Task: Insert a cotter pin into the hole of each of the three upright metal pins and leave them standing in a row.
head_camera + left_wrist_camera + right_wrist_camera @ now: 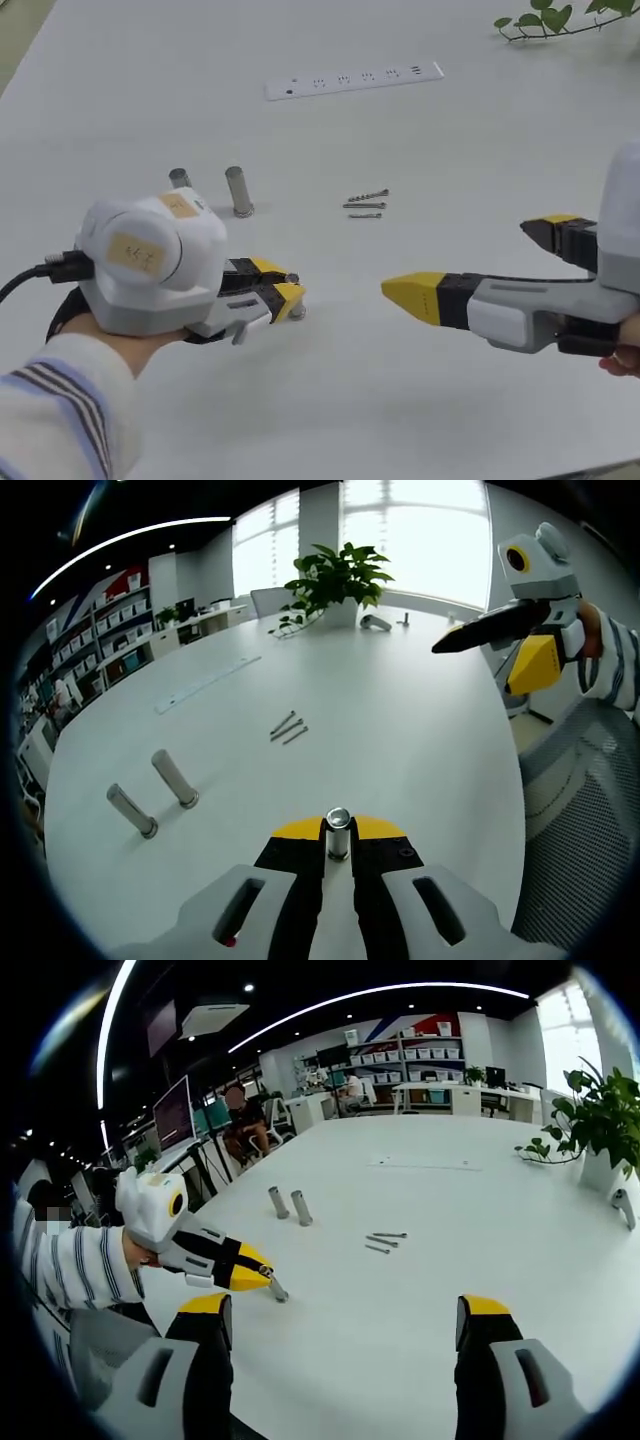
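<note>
Left gripper (288, 290), nearest the viewer: jaws clamped on one metal pin (338, 832), which stands on the tabletop (420, 400) toward its near edge. Two other metal pins (238, 190) stand just beyond, and three cotter pins (366, 204) lie mid-tabletop. Right gripper (465, 258): jaws wide apart, empty. Step, as judged: steadying the first pin. The next move calls for the right gripper to fetch a cotter pin and line it up with the hole.
</note>
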Motion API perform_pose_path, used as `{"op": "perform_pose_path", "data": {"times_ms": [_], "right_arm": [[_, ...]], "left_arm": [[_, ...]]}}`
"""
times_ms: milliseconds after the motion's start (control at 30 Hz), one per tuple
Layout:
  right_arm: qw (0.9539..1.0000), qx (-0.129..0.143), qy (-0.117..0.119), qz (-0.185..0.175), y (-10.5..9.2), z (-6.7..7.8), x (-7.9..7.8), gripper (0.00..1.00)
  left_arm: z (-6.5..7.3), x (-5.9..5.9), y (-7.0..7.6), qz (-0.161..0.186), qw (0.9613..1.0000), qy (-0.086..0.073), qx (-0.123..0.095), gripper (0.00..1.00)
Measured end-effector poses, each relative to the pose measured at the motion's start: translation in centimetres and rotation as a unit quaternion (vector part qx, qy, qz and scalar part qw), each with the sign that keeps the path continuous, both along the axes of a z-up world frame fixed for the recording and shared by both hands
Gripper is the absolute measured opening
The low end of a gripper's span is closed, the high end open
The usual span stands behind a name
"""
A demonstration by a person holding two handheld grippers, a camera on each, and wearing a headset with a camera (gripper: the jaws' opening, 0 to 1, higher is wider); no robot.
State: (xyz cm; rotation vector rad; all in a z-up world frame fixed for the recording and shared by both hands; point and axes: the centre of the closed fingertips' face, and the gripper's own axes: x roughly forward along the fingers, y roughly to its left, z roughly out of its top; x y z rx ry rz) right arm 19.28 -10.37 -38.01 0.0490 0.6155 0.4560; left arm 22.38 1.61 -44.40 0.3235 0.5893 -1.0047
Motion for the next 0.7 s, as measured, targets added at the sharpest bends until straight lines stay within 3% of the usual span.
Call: {"op": "perform_pose_path", "data": {"times_ms": [233, 333, 400, 467, 633, 700], "right_arm": [[1.0000, 0.000, -0.004, 0.000, -0.2, 0.3, 0.1, 0.91], [1.0000, -0.002, -0.005, 0.002, -0.2, 0.5, 0.0, 0.91], [1.0000, -0.004, -0.006, 0.004, -0.2, 0.5, 0.0, 0.91], [1.0000, -0.005, -0.007, 0.005, -0.2, 0.6, -0.1, 0.91], [0.9999, -0.006, -0.008, 0.008, -0.1, 0.9, -0.4, 0.91], [0.9999, -0.006, -0.008, 0.010, 0.0, 1.0, -0.5, 0.91]], "left_arm": [[0.0, -0.2, 0.0, 0.003, 1.0000, -0.002, 0.009, 0.06], [0.4, -0.6, 0.0, 0.003, 1.0000, 0.002, 0.004, 0.11], [1.0, -0.5, 0.1, 0.007, 1.0000, -0.004, -0.005, 0.18], [1.5, -0.6, 0.2, 0.011, 0.9998, 0.000, -0.018, 0.23], [3.9, -0.9, 0.6, 0.026, 0.9969, 0.003, -0.074, 0.37], [4.6, -1.3, 1.0, 0.028, 0.9959, 0.004, -0.087, 0.41]]}}
